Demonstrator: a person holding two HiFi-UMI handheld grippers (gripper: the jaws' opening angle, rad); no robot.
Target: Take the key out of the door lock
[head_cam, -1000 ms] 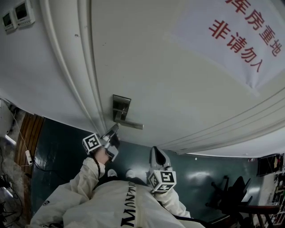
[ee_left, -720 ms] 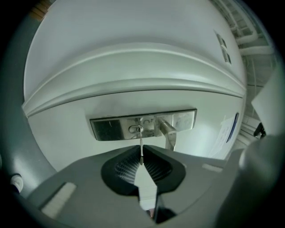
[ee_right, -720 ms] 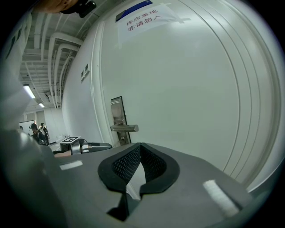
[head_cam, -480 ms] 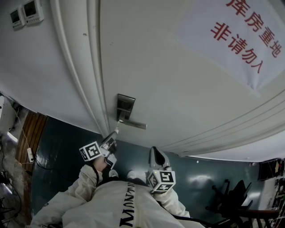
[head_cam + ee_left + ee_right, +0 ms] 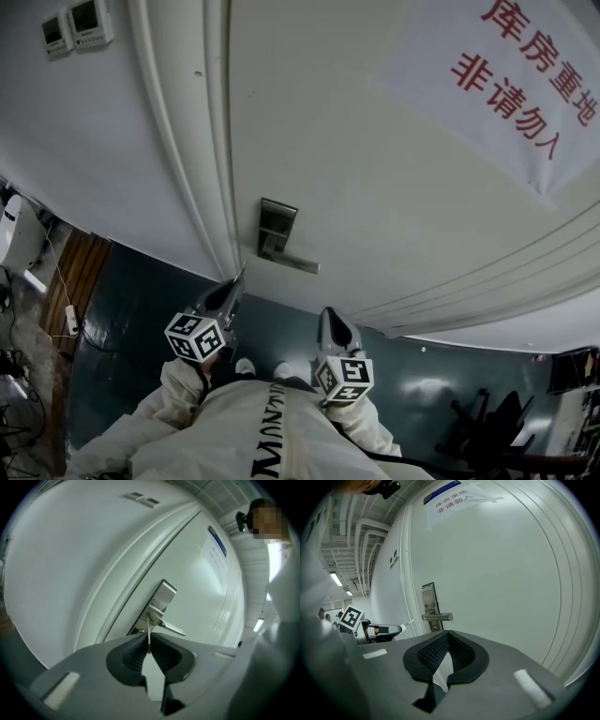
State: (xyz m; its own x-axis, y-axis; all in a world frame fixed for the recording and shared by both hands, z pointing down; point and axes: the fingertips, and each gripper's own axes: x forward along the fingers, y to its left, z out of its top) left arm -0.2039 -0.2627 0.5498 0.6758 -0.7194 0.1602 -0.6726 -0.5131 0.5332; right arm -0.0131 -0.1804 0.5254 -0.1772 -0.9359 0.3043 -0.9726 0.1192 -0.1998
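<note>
A thin silver key (image 5: 149, 629) sticks up edge-on from my left gripper (image 5: 149, 638), which is shut on it. The key is clear of the steel lock plate (image 5: 161, 603) and its lever handle (image 5: 171, 629). In the head view the left gripper (image 5: 235, 282) hangs just below and left of the lock plate (image 5: 277, 228), with the key's tip pointing up at it. My right gripper (image 5: 327, 317) is held low by the person's body, away from the door. Its jaws (image 5: 447, 633) are shut with nothing in them. In the right gripper view the left gripper (image 5: 399, 629) and the key (image 5: 409, 622) show left of the handle (image 5: 437, 617).
The white door carries a paper sign with red characters (image 5: 525, 84). A moulded door frame (image 5: 178, 159) runs left of the lock. Two wall panels (image 5: 80, 23) sit on the wall at upper left. Dark chairs (image 5: 497, 422) stand on the green floor at lower right.
The left gripper has drawn back down and away from the lock plate, bringing the key out with it. The right gripper has stayed where it was.
</note>
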